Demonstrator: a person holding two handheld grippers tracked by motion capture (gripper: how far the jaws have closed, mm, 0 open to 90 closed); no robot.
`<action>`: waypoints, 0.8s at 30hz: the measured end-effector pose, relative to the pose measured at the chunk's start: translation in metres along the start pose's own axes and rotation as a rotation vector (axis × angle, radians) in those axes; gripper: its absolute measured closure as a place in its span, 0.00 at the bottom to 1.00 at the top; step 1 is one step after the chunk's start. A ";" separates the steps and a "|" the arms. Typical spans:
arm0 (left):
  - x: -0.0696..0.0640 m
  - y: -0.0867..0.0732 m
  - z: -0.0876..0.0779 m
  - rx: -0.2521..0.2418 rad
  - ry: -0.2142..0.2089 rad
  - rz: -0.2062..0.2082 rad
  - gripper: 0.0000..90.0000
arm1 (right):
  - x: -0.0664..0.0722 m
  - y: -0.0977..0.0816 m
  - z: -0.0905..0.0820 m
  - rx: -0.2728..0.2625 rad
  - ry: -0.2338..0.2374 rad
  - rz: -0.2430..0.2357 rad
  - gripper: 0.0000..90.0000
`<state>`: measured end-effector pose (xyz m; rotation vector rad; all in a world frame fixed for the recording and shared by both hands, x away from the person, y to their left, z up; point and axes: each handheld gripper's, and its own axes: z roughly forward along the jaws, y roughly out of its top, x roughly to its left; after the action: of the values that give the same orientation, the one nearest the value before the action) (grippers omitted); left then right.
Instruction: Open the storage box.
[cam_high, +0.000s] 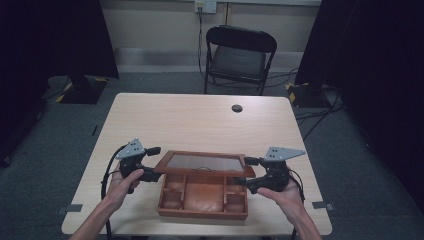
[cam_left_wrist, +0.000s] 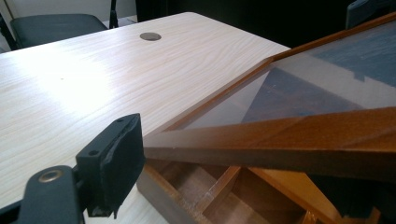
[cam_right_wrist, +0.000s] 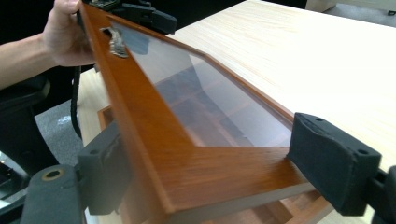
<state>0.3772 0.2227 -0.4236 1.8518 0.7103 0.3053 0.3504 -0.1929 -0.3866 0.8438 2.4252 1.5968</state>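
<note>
- High view: a wooden box (cam_high: 203, 196) sits on the table (cam_high: 200, 122) at the middle of its near edge, divided inside into several compartments.
- Its glass-paned lid (cam_high: 205, 163) is raised, hinged along the box's far side and tilted up, so the front rail hangs over the open compartments.
- The left gripper (cam_high: 148, 162) is at the lid's left end, and the right gripper (cam_high: 246, 171) at its right end, each carried by a hand coming in from the near edge.
- Left gripper view: one black jaw stands just beside the lid's (cam_left_wrist: 289, 135) corner, with the rail running between the jaws. The other jaw is barely seen at the bottom right, so whether the pads press on the wood cannot be told.
- Right gripper view: the right gripper (cam_right_wrist: 205, 172) has one jaw on each face of the lid's (cam_right_wrist: 187, 154) wooden frame, both pads against it, grasping that corner.
- In the same view a metal clasp (cam_right_wrist: 116, 43) shows on the front rail, and the person's left hand (cam_right_wrist: 65, 32) is at the far end.
- A round cable hole (cam_high: 237, 108) lies near the table's far edge, and a black folding chair (cam_high: 239, 57) stands beyond it.
</note>
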 end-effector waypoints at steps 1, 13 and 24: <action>0.000 0.001 0.001 -0.008 0.003 0.007 0.18 | -0.001 0.000 0.001 -0.002 -0.002 0.002 0.20; 0.003 0.012 0.005 -0.013 -0.002 0.011 0.20 | -0.013 0.005 0.004 -0.065 0.000 0.020 0.39; 0.005 0.015 0.013 -0.050 -0.017 -0.017 0.25 | -0.023 0.011 0.014 -0.067 -0.003 0.050 0.41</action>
<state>0.3923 0.2123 -0.4157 1.7986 0.7003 0.2934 0.3791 -0.1902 -0.3879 0.9023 2.3514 1.6827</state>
